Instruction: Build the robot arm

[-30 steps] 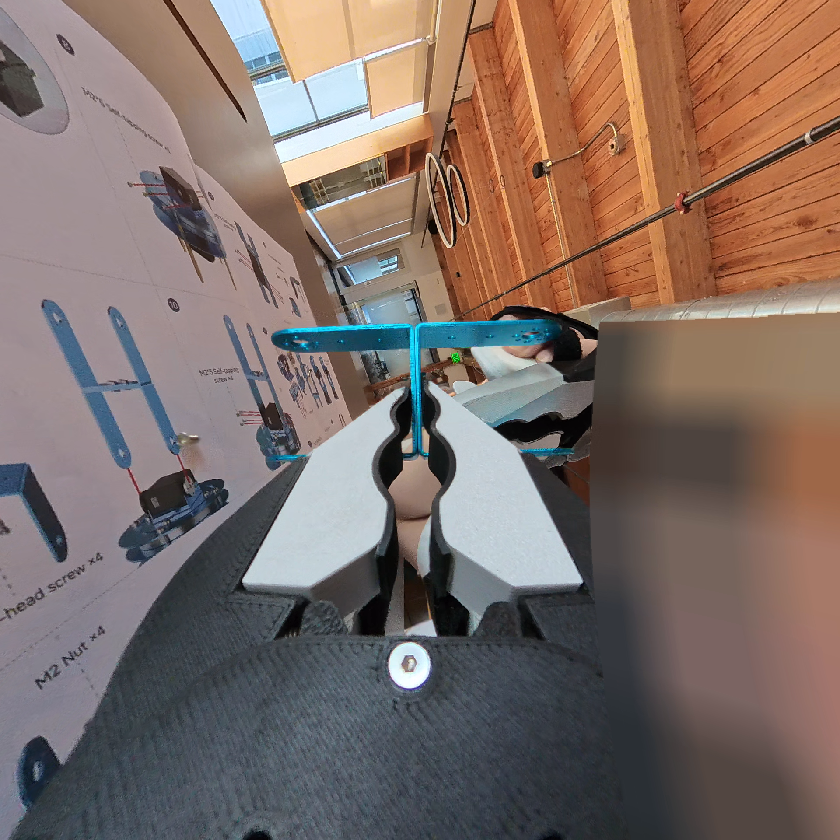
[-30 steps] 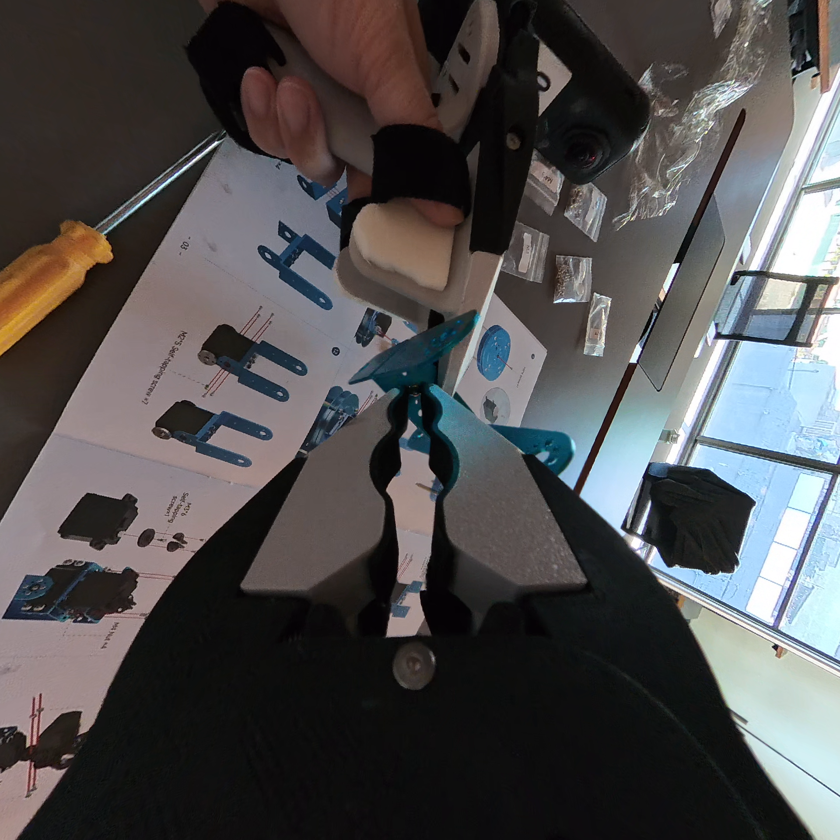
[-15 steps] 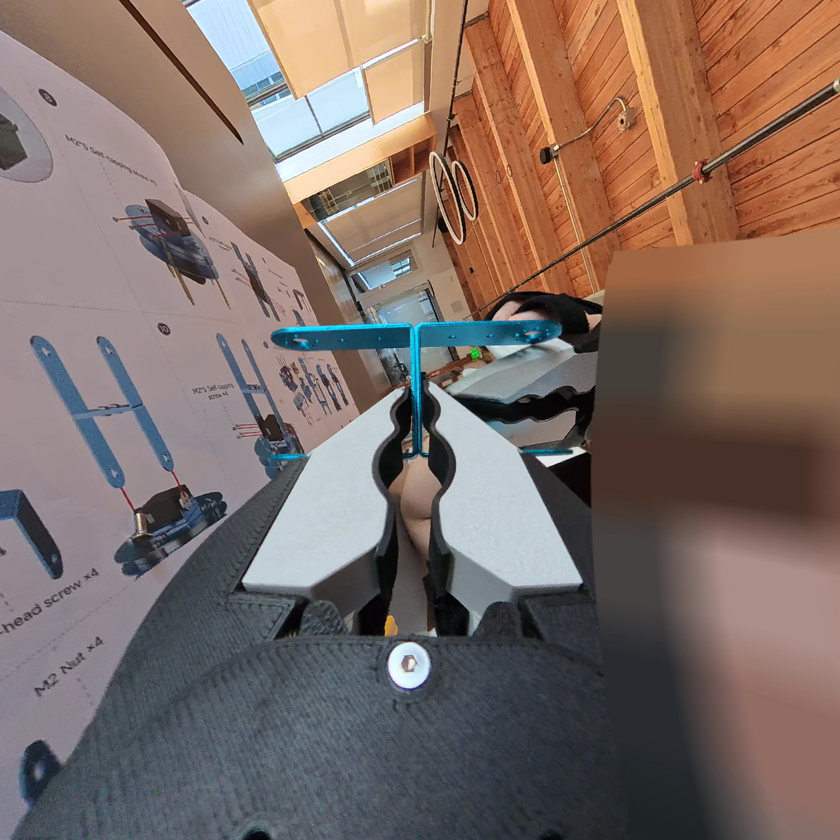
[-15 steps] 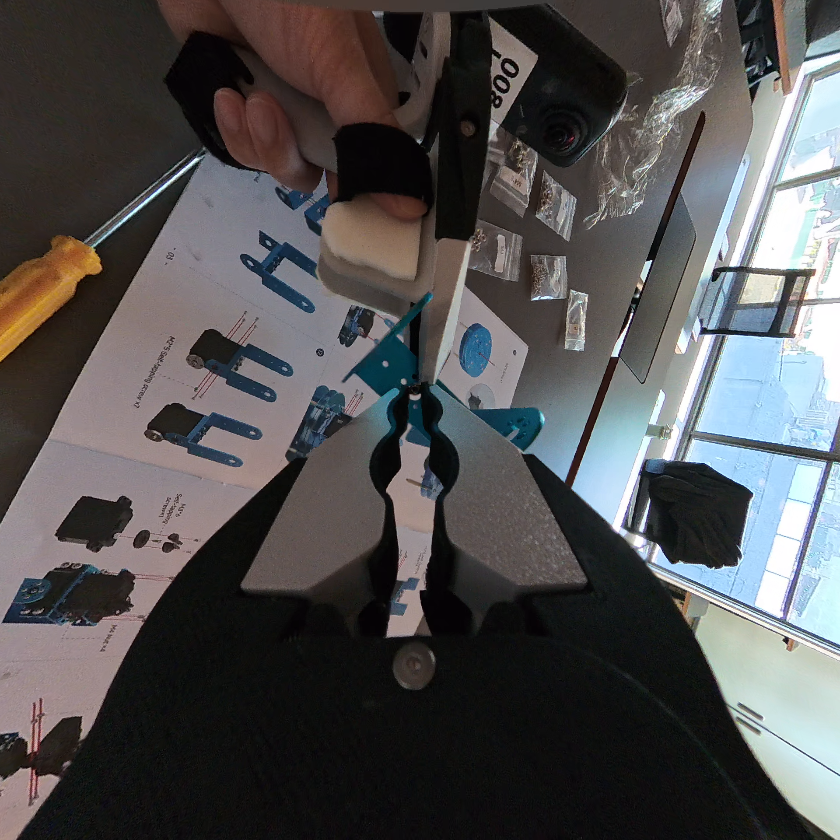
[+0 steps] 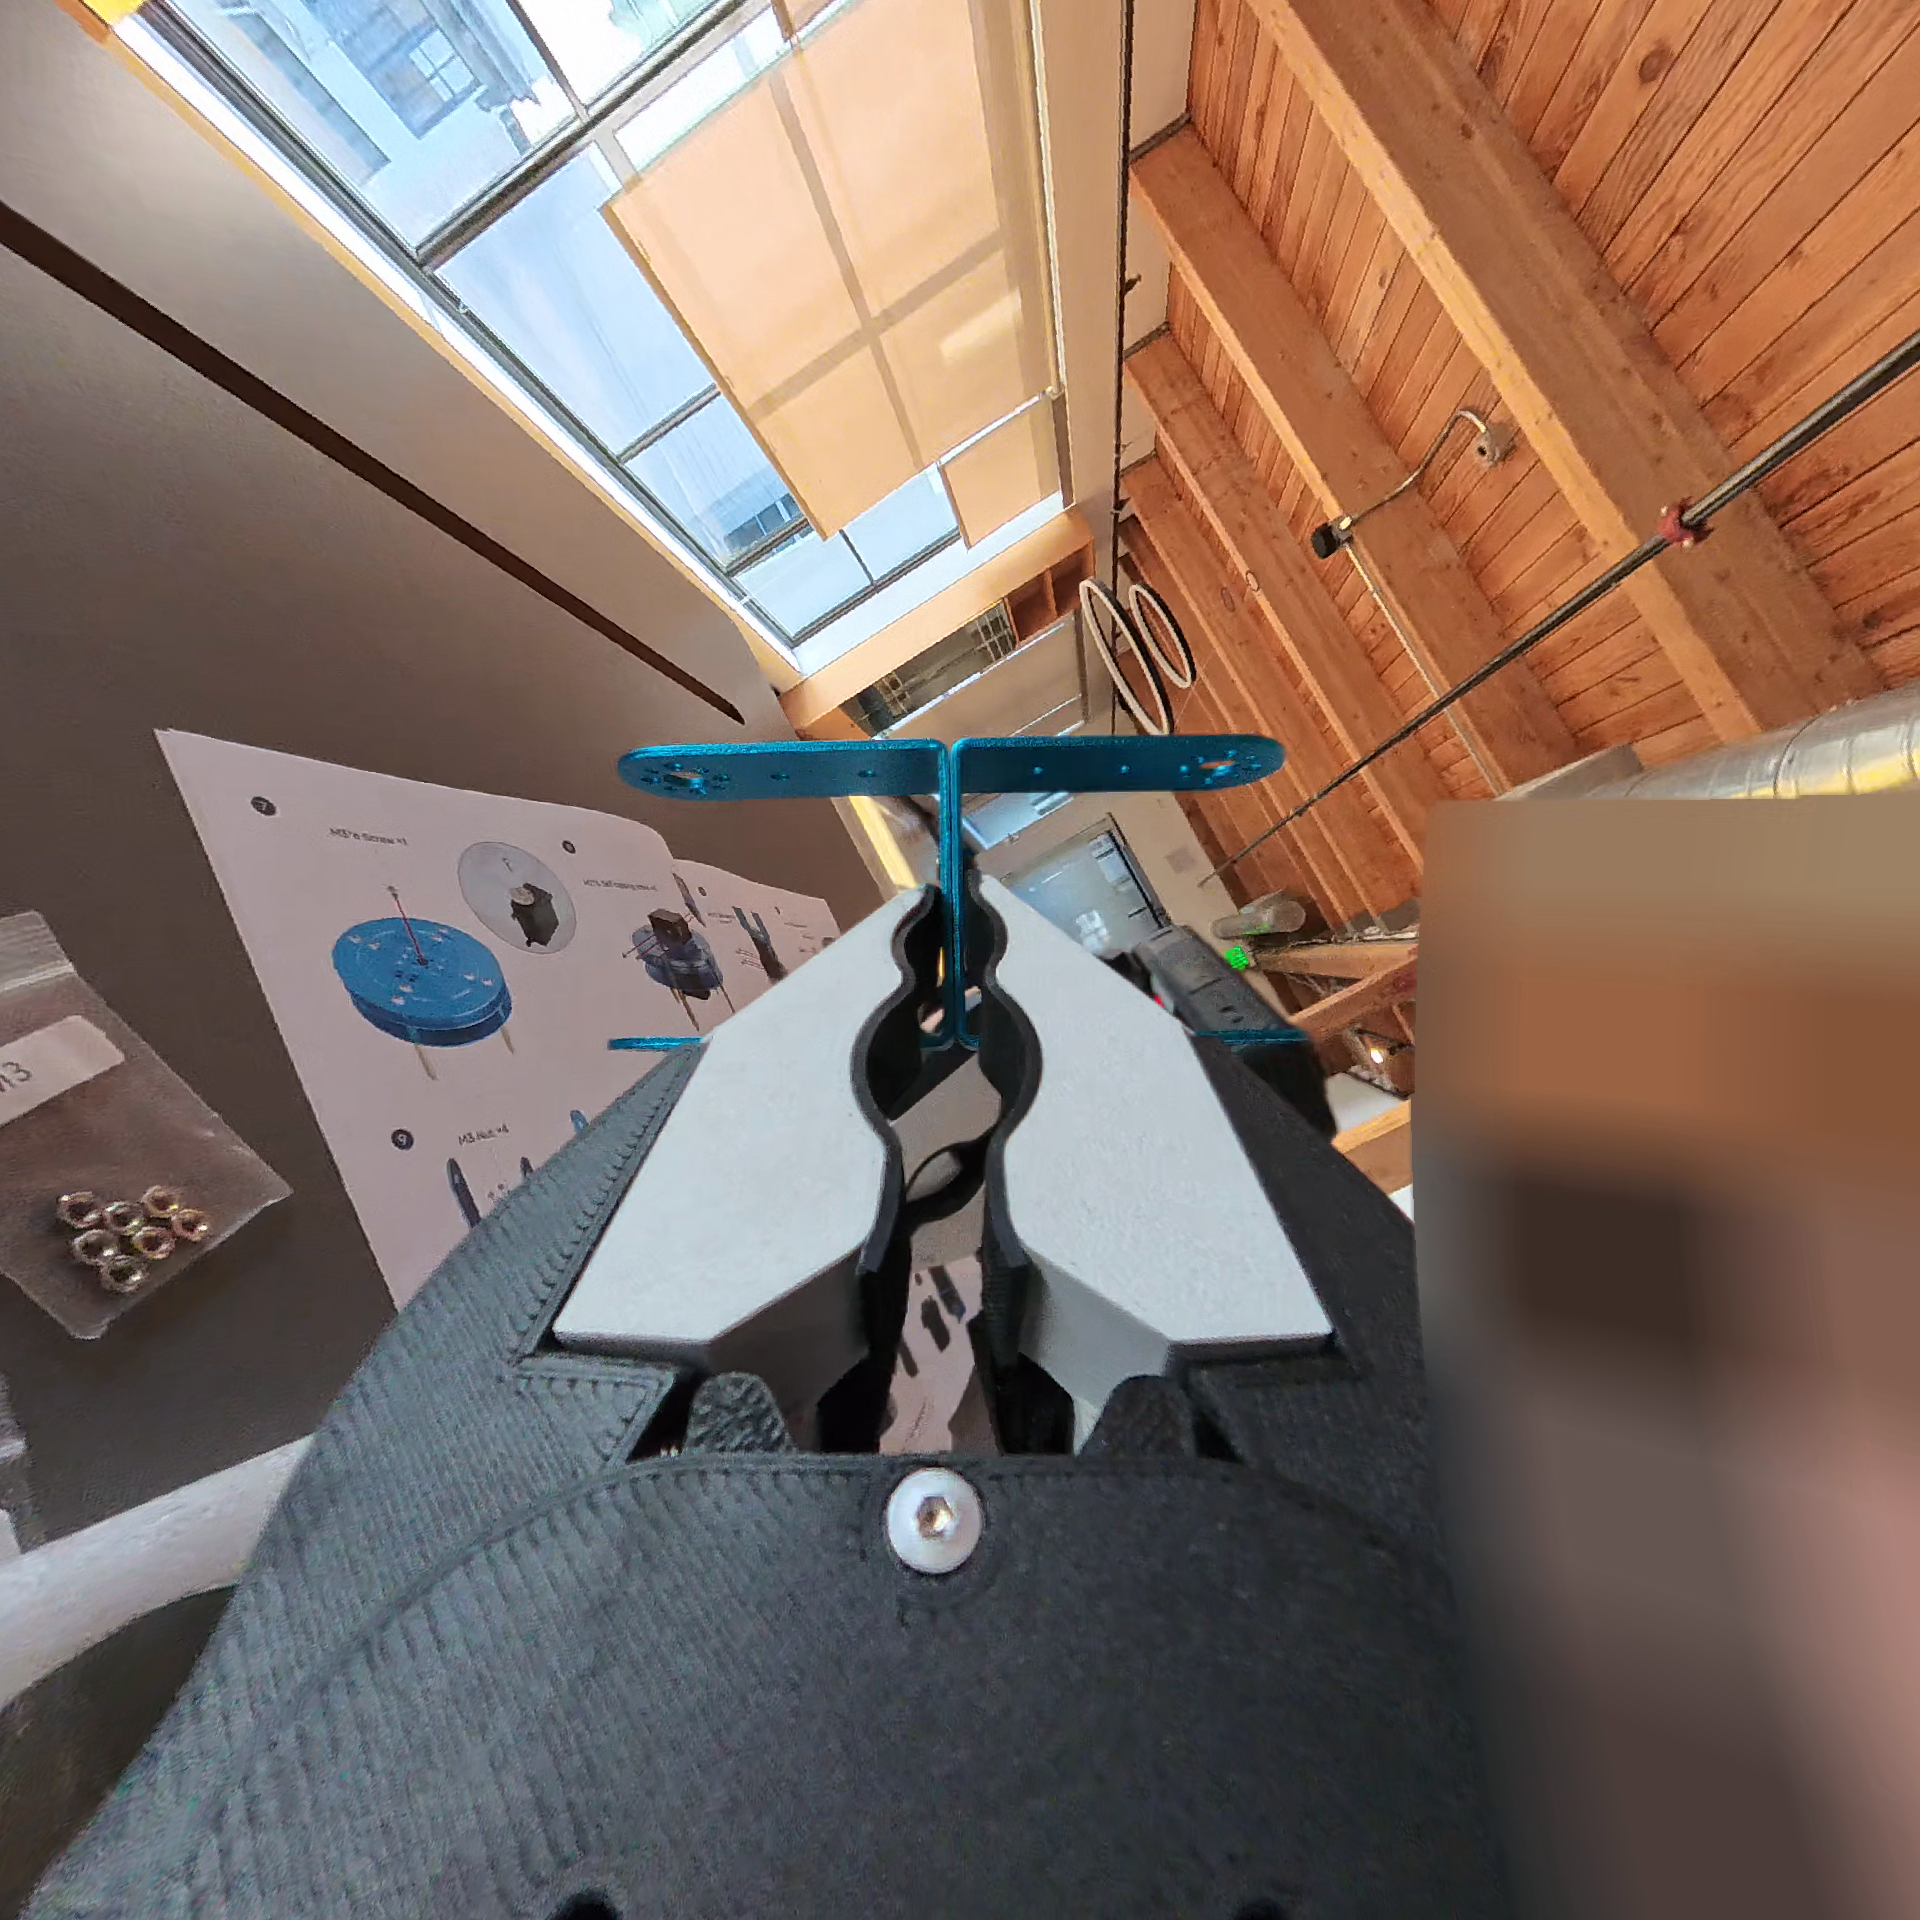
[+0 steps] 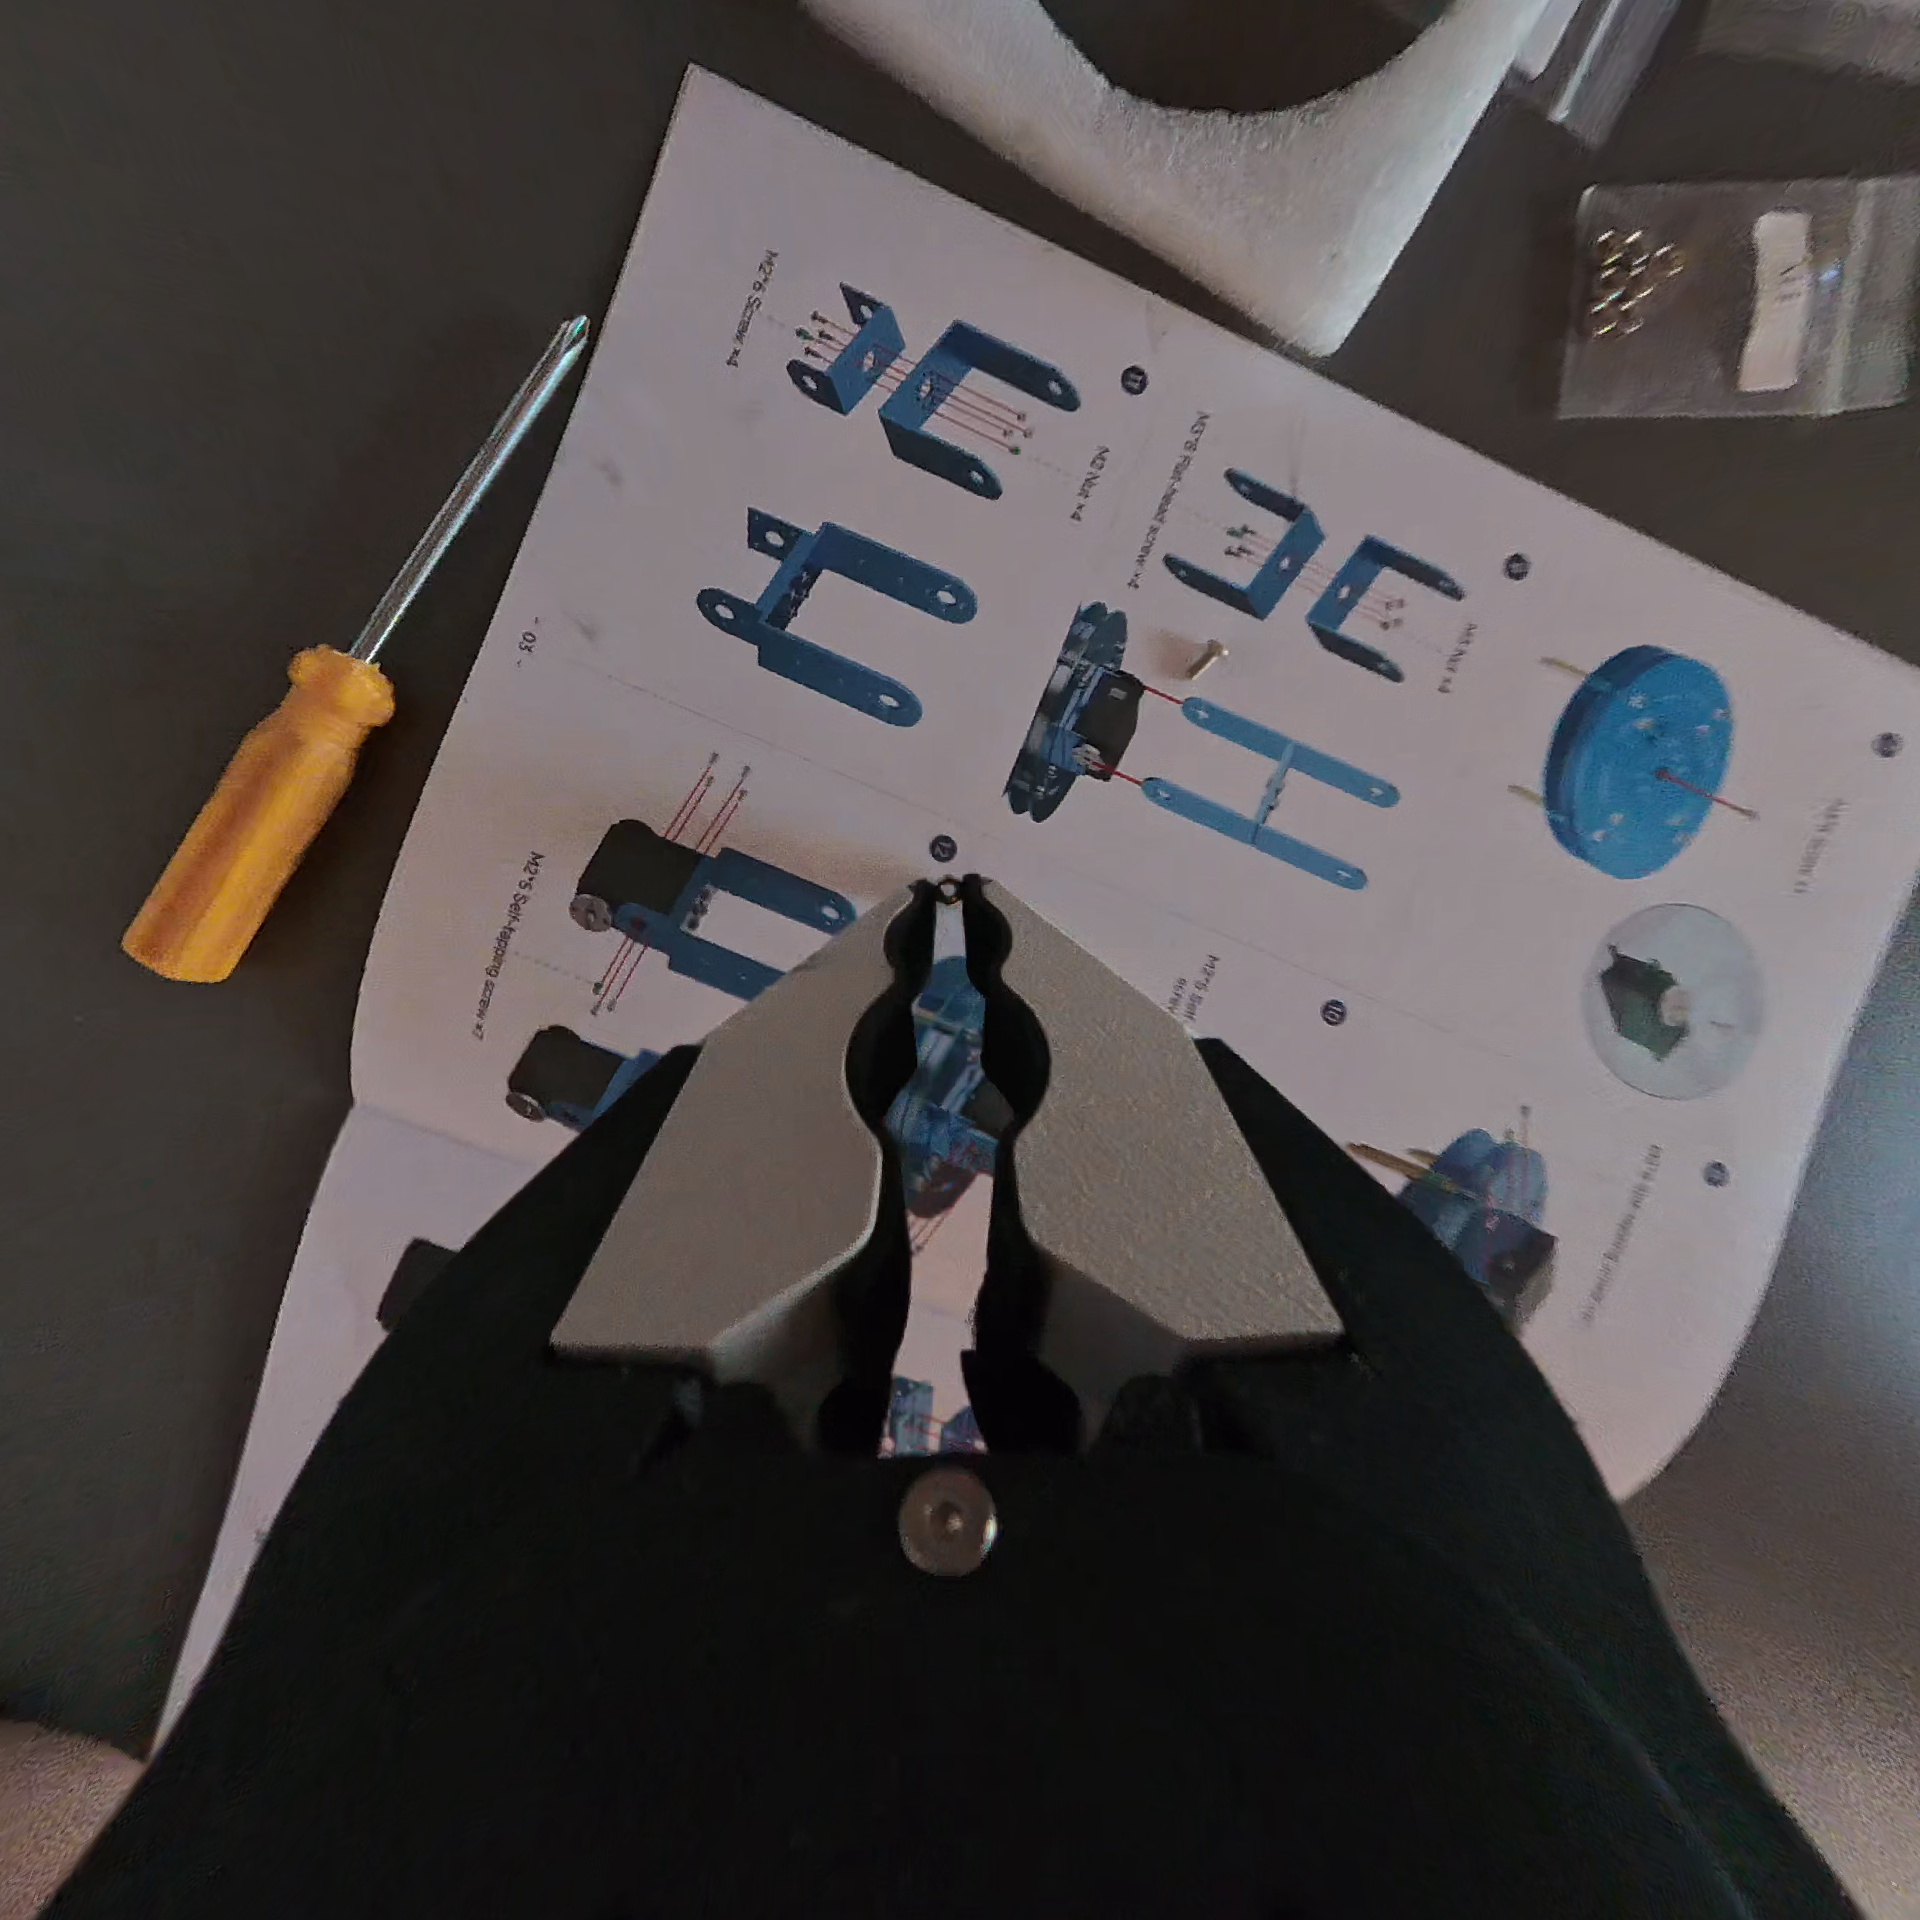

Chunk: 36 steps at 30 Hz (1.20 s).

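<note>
**Blue brackets pinched aloft, tiny part nipped over the manual**

Between my left gripper (image 5: 951,914) tips, I am pinching two blue metal brackets (image 5: 948,771) back to back by their flat middle webs, arms spreading left and right above. They are looking thin, stiff and light, with a slick finish, so the webs are where I judge the hold safest. I am tilting this gripper up toward the wooden ceiling (image 5: 1558,312); a bag of nuts (image 5: 125,1226) is lying on the worktop (image 5: 208,623).

Over the instruction sheet (image 6: 1039,520), my right gripper (image 6: 948,888) is pointing down, tips nearly together on something tiny and shiny, perhaps a nut; I cannot tell for sure. A loose screw (image 6: 1200,657) and yellow screwdriver (image 6: 260,810) are lying nearby.
</note>
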Available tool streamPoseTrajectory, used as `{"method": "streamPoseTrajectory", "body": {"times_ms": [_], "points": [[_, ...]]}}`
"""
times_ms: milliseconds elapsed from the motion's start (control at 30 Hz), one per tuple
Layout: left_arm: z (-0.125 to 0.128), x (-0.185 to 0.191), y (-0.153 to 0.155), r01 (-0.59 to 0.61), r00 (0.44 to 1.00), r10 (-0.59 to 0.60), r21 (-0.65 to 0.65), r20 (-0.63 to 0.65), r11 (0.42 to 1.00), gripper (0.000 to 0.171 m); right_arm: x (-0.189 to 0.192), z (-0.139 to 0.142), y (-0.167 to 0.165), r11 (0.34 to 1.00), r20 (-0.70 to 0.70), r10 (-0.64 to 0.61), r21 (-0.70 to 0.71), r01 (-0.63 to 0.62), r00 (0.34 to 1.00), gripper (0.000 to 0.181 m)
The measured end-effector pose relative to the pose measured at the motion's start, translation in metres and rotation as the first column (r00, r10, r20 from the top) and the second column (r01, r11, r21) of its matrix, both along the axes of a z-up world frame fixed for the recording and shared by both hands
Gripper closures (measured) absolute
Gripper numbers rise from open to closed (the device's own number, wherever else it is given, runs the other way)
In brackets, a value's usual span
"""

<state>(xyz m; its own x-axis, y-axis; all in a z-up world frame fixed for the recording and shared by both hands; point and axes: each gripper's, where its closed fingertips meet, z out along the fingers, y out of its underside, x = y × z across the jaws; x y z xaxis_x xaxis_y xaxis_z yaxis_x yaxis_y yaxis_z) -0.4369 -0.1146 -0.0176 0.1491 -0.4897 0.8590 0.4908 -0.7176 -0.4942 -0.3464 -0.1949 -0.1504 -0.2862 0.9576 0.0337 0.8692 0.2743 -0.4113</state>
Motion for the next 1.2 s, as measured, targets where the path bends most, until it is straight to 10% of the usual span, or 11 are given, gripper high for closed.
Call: {"method": "streamPoseTrajectory", "body": {"times_ms": [300, 433, 867, 1200], "points": [[0.013, -0.014, 0.002, -0.046, 0.995, 0.046, 0.001, 0.093, 0.999, 0.17, -0.045, 0.019, 0.01, 0.96, -0.202, -0.24, -0.193, 0.202, 0.95, 0.167], [0.021, -0.015, -0.002, -0.044, 0.994, 0.041, 0.026, 0.1, 0.999, 0.17, -0.048, -0.007, 0.024, 0.977, -0.153, -0.212, 0.004, 0.215, 0.965, 0.167], [0.034, -0.031, -0.002, -0.069, 0.987, 0.061, 0.045, 0.15, 0.997, 0.169, -0.059, -0.008, 0.032, 0.948, -0.13, -0.313, -0.097, 0.302, 0.941, 0.181], [0.041, -0.01, -0.013, 0.0, 0.999, 0.008, 0.238, -0.034, 0.971, 0.17, -0.062, 0.102, 0.045, 0.925, -0.515, -0.362, -0.096, 0.367, 0.777, 0.162]]}}
